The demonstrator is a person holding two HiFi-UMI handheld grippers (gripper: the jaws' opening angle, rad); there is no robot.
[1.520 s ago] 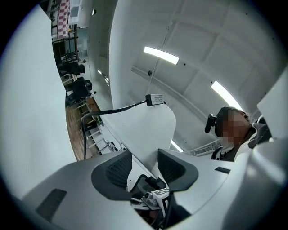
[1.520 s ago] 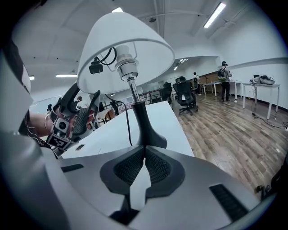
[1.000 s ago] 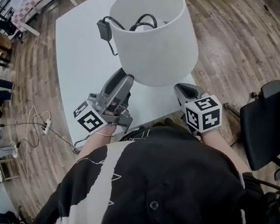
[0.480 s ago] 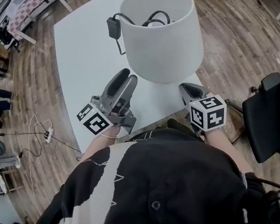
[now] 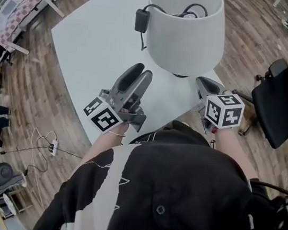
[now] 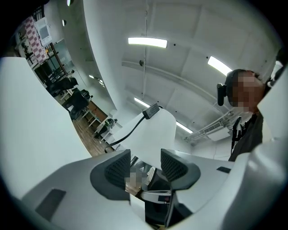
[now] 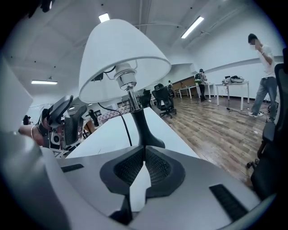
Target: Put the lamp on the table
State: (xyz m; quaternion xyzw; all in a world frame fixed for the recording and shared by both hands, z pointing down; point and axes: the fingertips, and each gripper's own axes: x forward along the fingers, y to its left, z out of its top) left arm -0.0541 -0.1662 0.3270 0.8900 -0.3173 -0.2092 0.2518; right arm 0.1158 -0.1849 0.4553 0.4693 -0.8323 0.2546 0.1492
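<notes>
On the table [image 5: 87, 44] the lamp [image 5: 185, 37] stands upright, stem vertical.

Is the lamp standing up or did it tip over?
Standing up. In the right gripper view the lamp has its dark base flat on the white table, stem straight, shade on top.

From the head view the shade [image 5: 186, 32] covers almost the whole lamp, and only a dark sliver of the base [image 5: 180, 75] peeks out. The shade's rim runs off the top edge. The cord [image 5: 141, 20] dives into the shade, its end unseen. The person's torso [image 5: 174, 197] hides the near corner of the table [image 5: 89, 50]. The chair [image 5: 283, 100] is clipped at the right edge. In the right gripper view, the right gripper [image 7: 144, 164] masks the front of the base, so contact can't be told.
</notes>
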